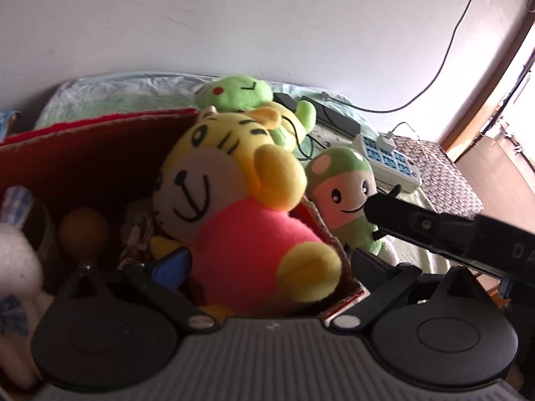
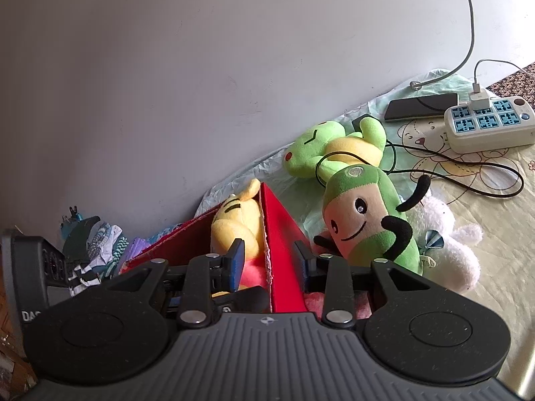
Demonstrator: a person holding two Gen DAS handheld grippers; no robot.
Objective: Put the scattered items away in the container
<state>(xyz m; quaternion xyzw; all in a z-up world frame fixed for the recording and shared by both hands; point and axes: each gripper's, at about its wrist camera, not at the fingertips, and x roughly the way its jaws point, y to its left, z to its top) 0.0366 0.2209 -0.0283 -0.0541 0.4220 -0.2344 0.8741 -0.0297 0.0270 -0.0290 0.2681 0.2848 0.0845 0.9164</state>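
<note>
My left gripper [image 1: 267, 260] stands wide, its pads clear on both sides of the tiger [image 1: 240, 207], which it does not hold. The tiger sits in the right end of the red box [image 1: 100, 153], leaning on the corner with its head above the rim, so it looks dropped in but not settled. A white plush [image 1: 16, 260] and an orange ball [image 1: 83, 230] are in the left part of the box.

My right gripper [image 2: 271, 260] is narrowed, one finger inside the box by the tiger, the other outside, with the box wall [image 2: 284, 260] between them. I cannot tell whether the pads actually press on the wall; I judge it is steadying the box.

Outside the box on the bed sheet [image 2: 468, 200] lie the mushroom doll [image 2: 367, 210] just beside the box wall, the frog [image 2: 327, 150] behind it, and a white bunny [image 2: 448, 230] touching the mushroom doll. A black cable [image 2: 468, 173] runs by the frog toward the power strip [image 2: 491, 127].

To do this well I should lift the left gripper straight up clear of the tiger, without snagging its arm. Next I would take the mushroom doll, being nearest, gripped across its body. For the frog I must watch the cable.
</note>
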